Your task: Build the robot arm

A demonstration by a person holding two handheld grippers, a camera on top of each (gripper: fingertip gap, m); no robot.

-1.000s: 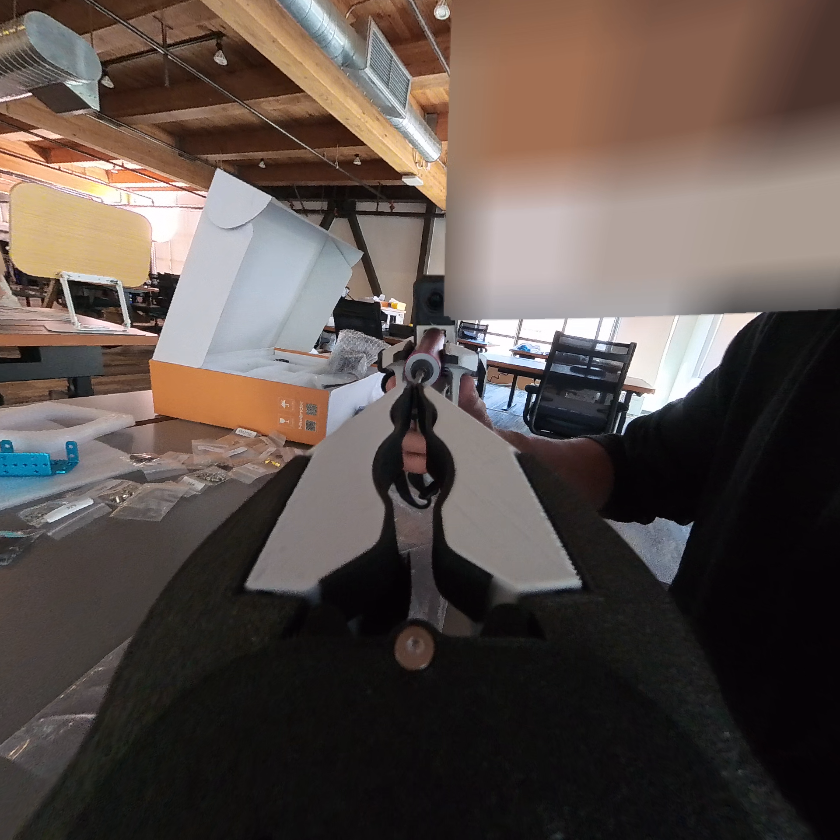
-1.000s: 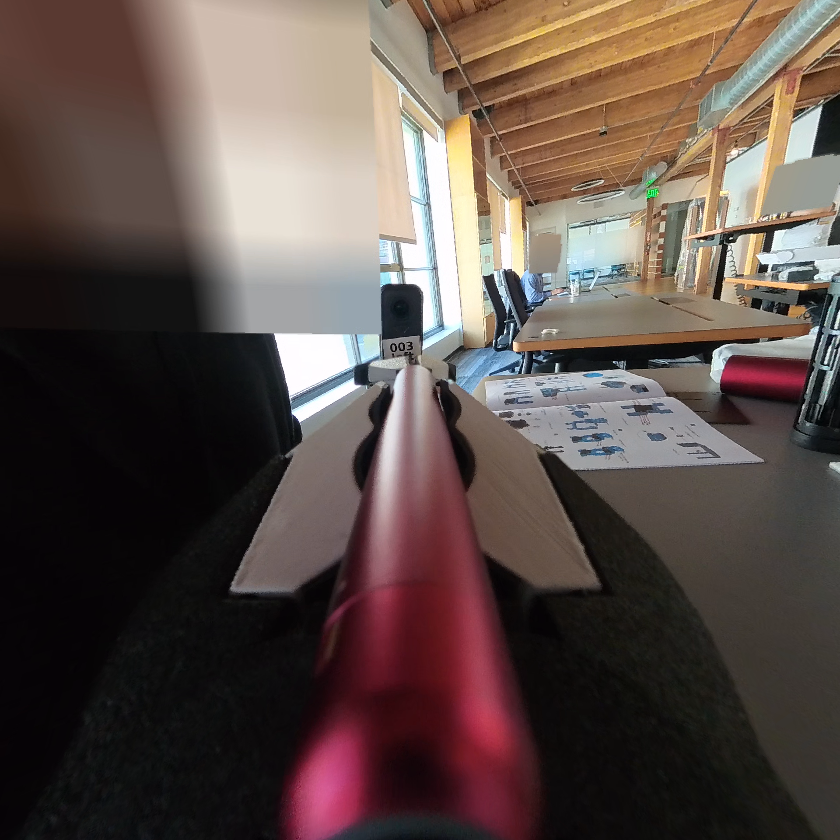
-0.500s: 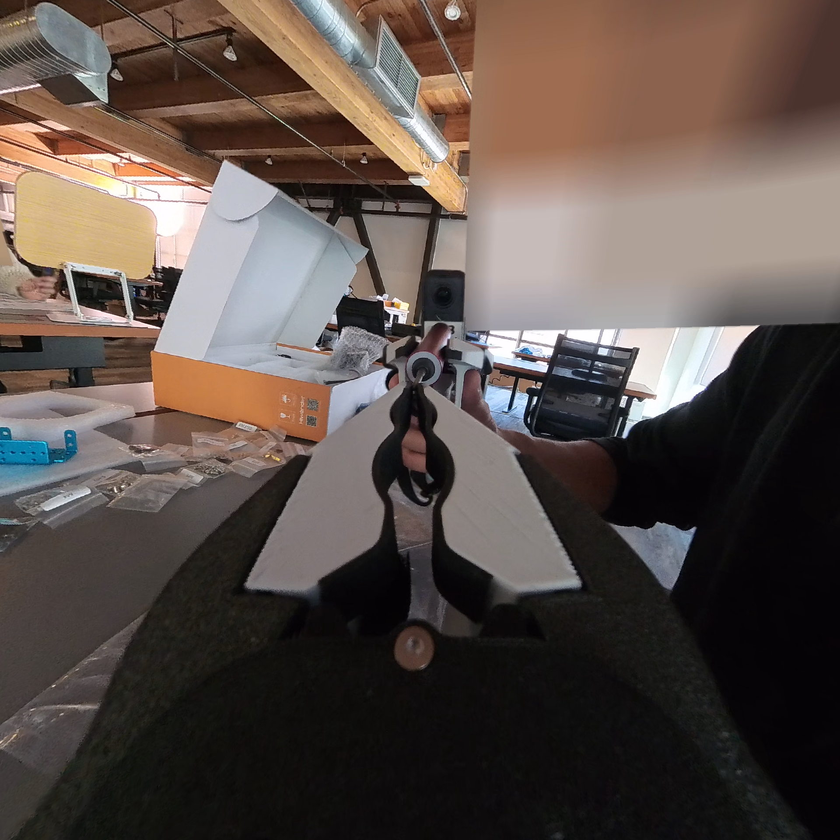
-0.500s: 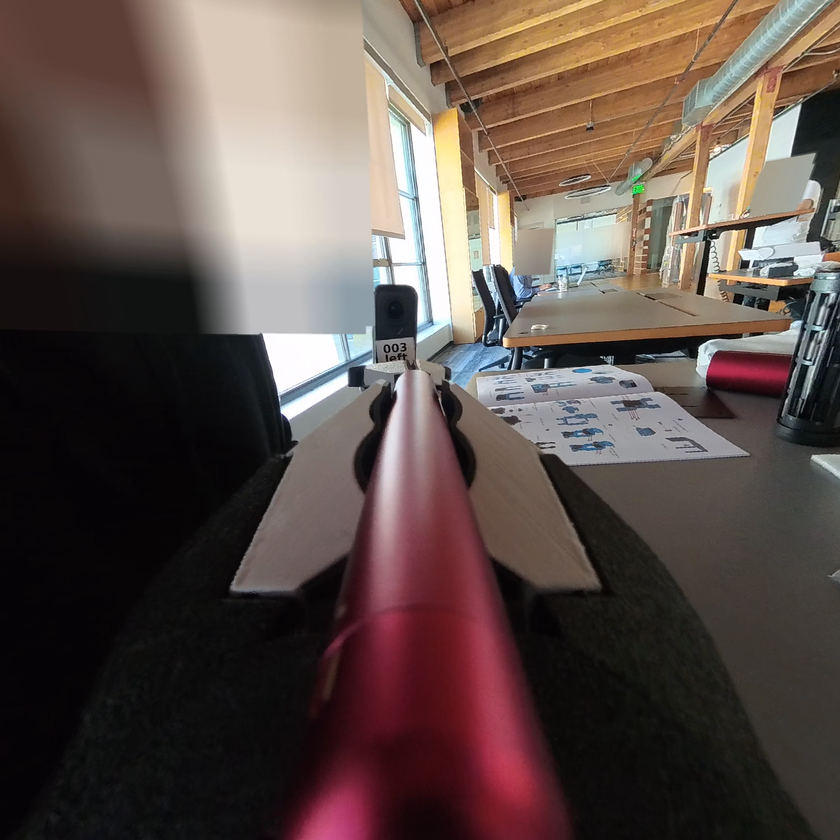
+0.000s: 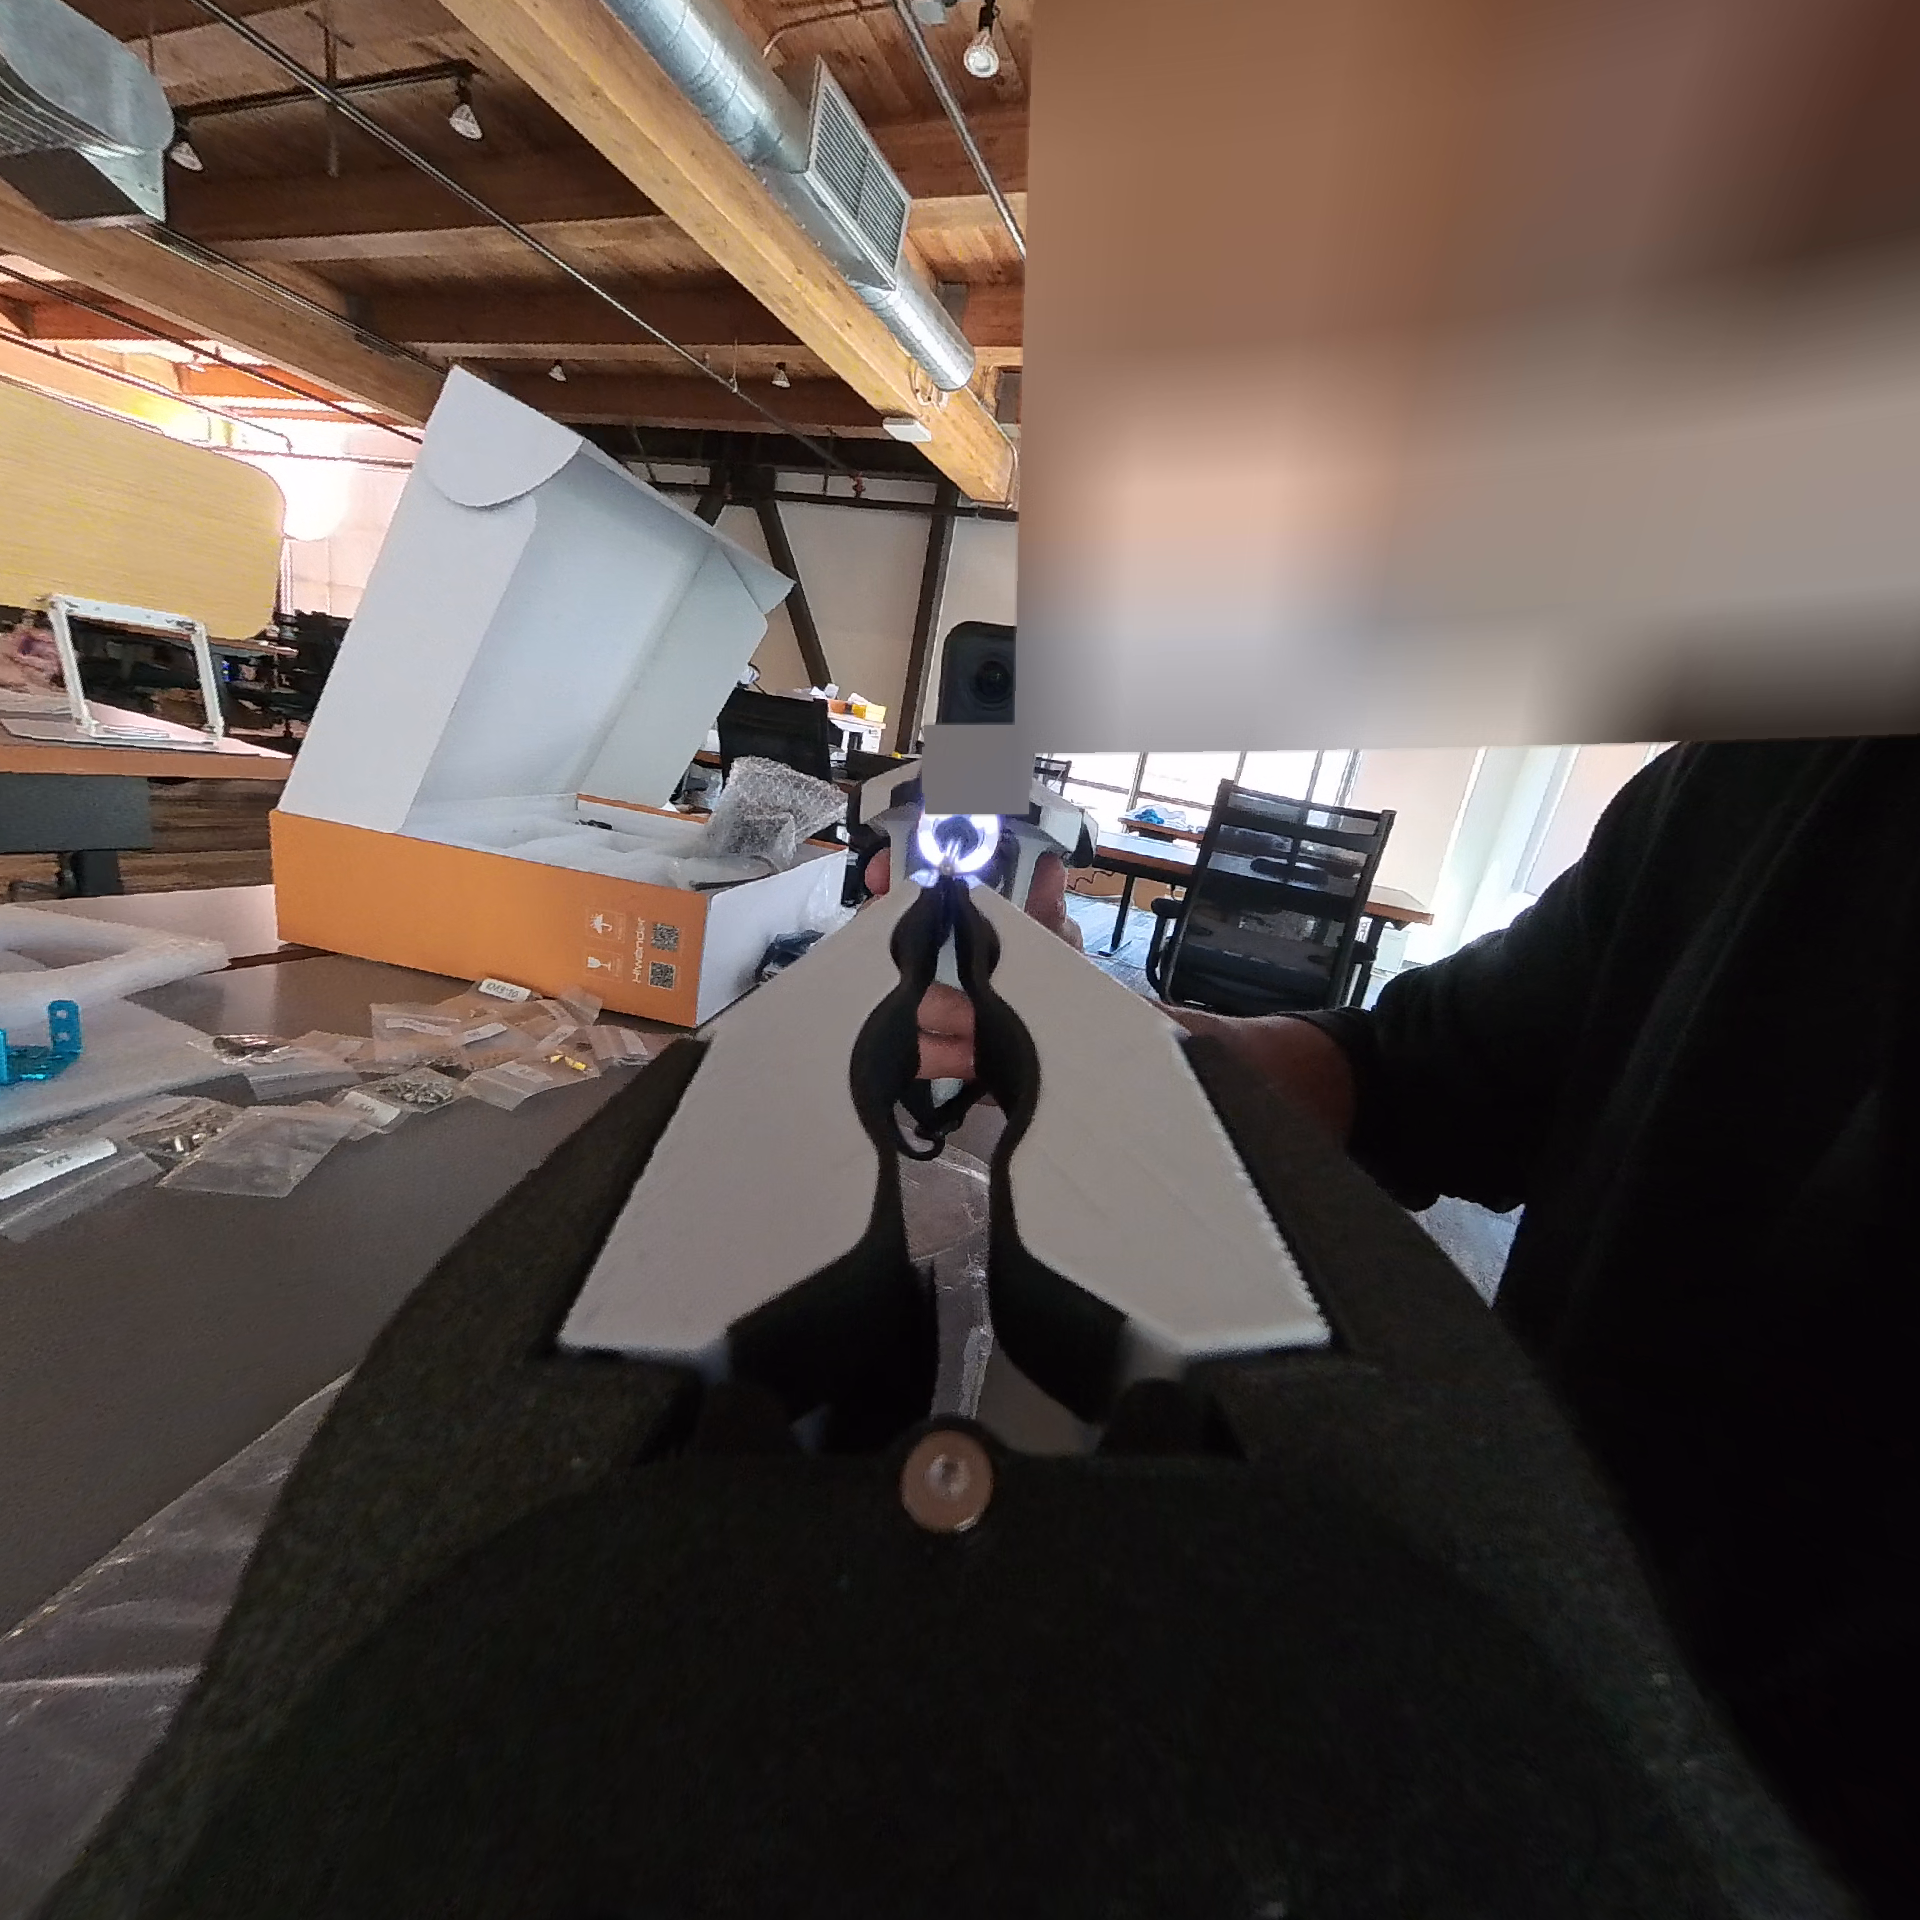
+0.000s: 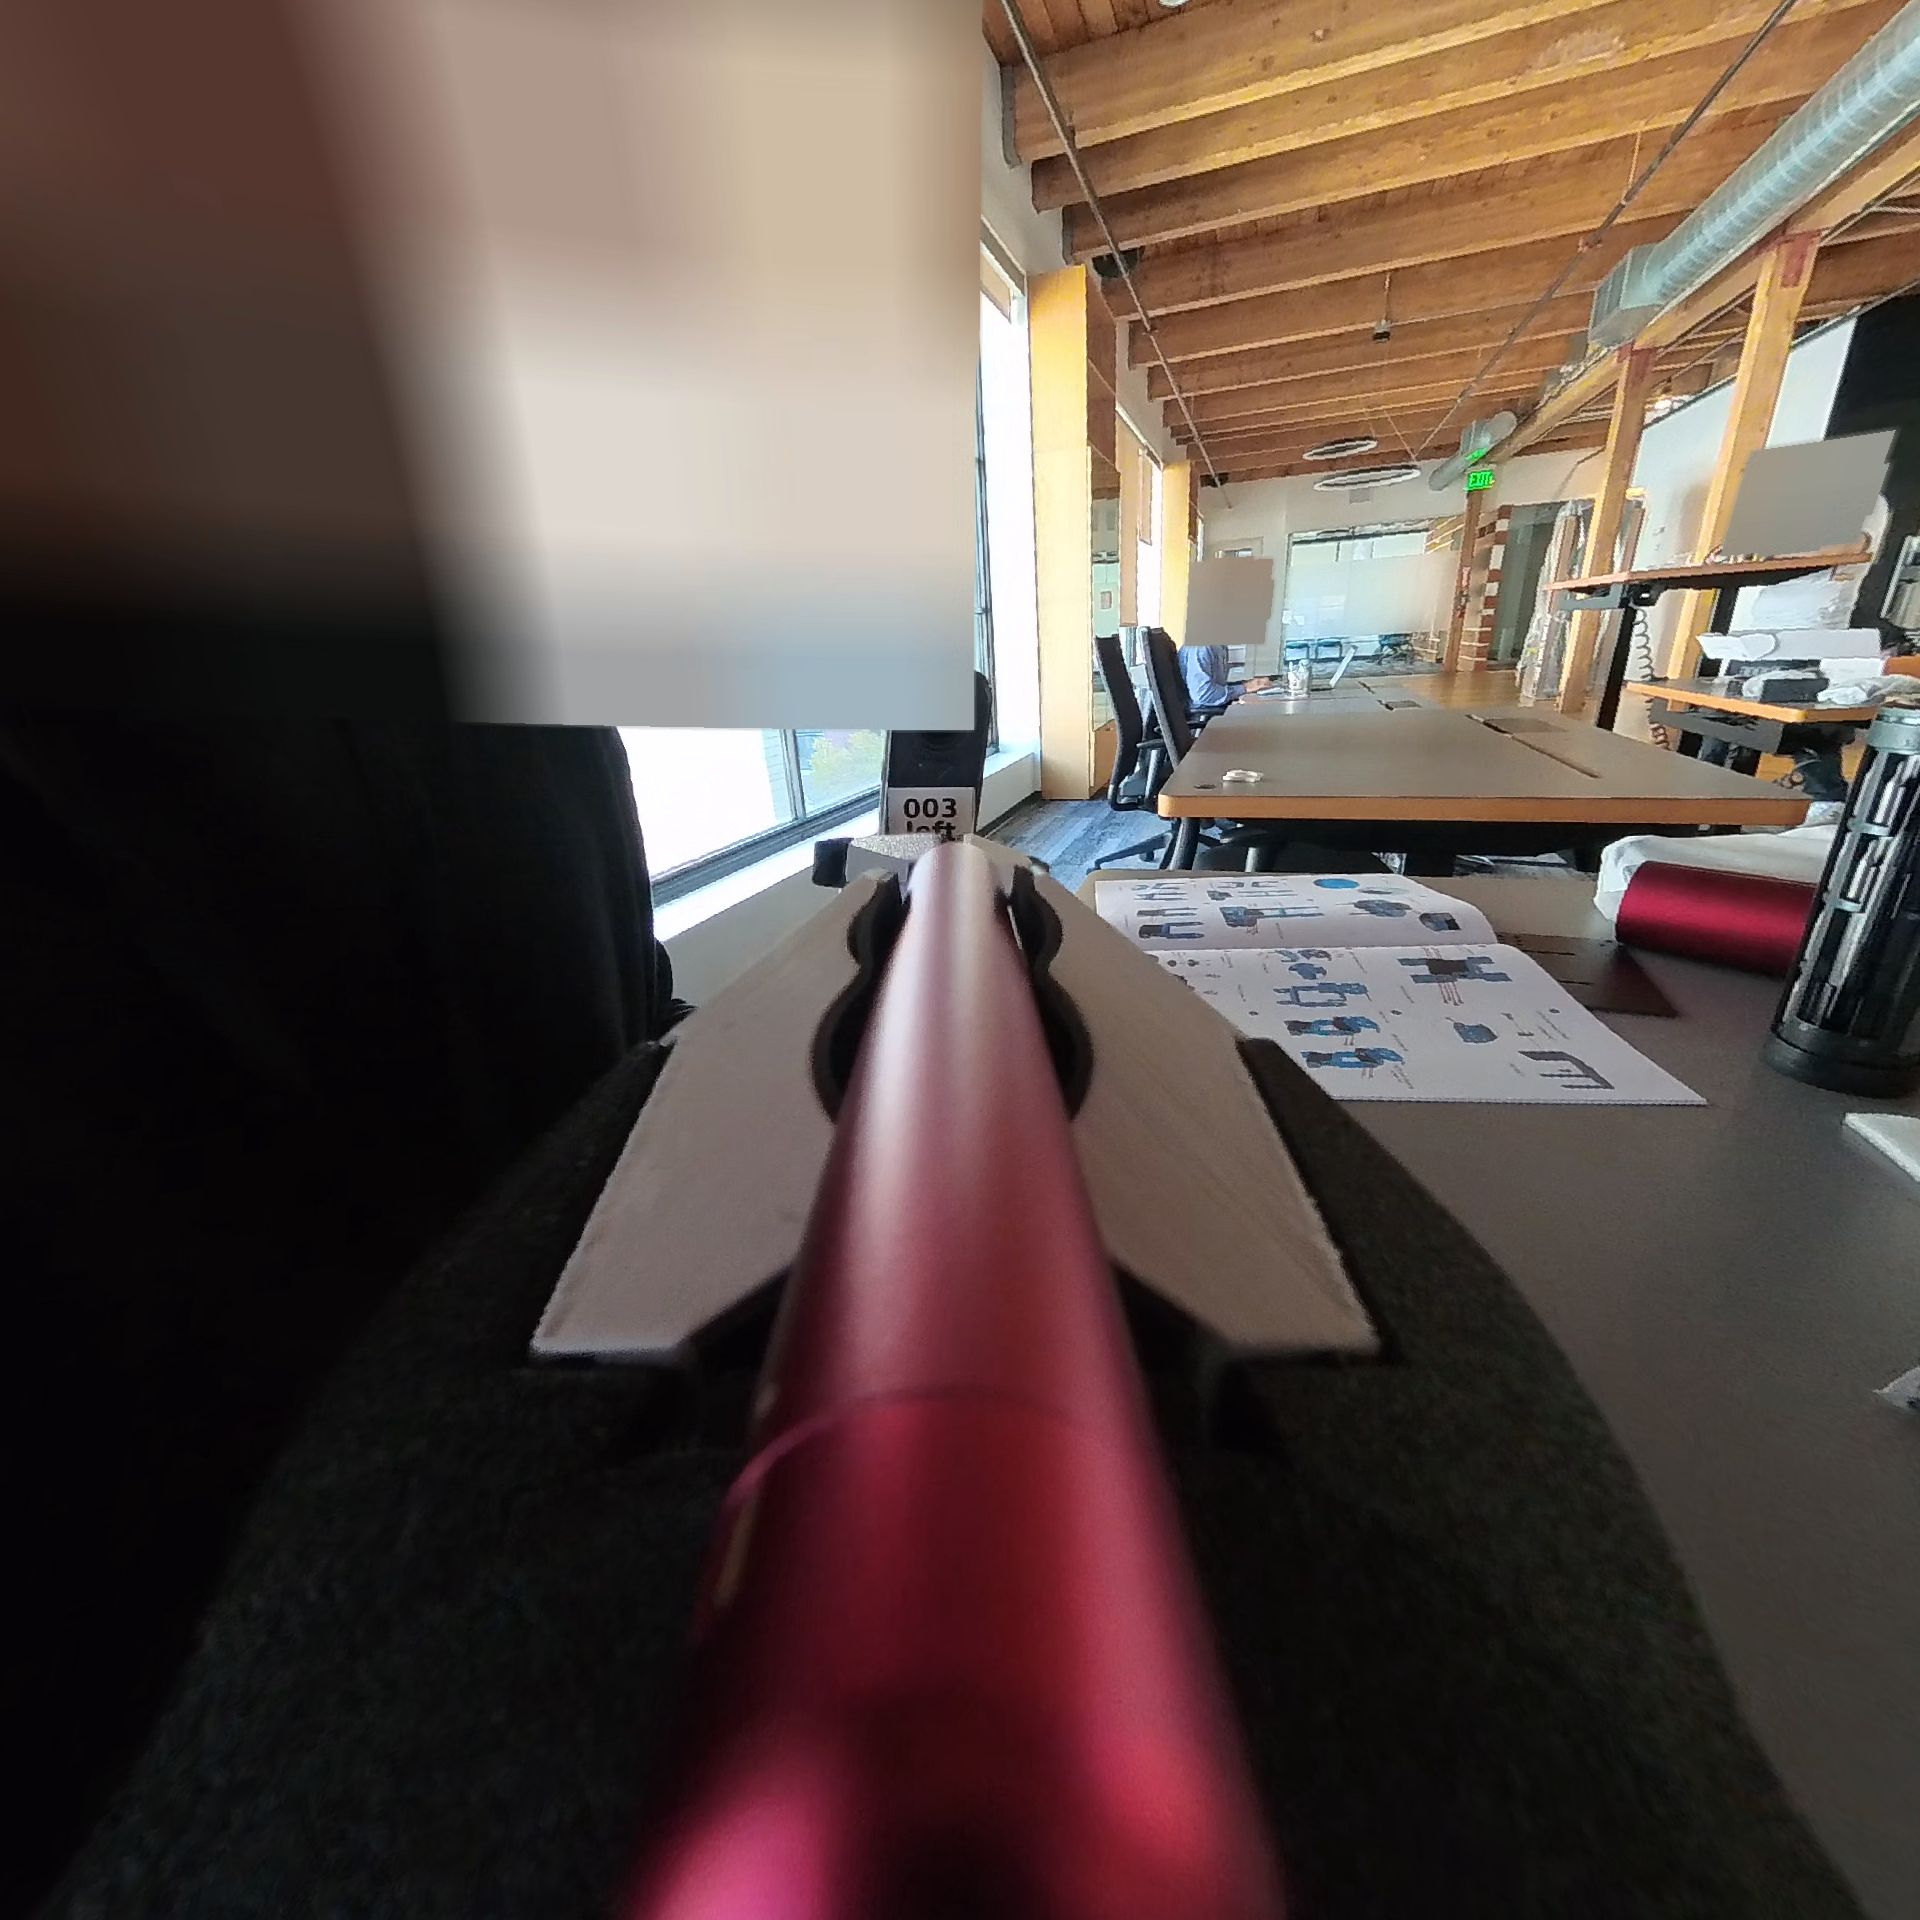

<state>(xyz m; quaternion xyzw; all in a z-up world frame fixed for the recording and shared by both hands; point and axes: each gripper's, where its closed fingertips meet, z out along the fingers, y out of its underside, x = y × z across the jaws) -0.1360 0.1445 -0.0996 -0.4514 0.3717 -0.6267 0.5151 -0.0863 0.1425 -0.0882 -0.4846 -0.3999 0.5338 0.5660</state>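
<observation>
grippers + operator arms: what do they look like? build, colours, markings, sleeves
Both match: the left gripper and right gripper each have two flat, pale grey, wedge-shaped fingers with black scalloped inner edges, set in a dark felt-like body. The left shows a round metal fastener at its base. The left also carries a white label under a black camera. The operator wears a dark long sleeve.

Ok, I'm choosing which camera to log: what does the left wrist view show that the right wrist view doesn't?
Only the left wrist view: the open orange box, small plastic bags, a blue bracket. Only the right wrist view: an open booklet, a black cylinder. Both: the grey table, and the red tool clamped in the right gripper, its lit tip facing the left gripper.
</observation>
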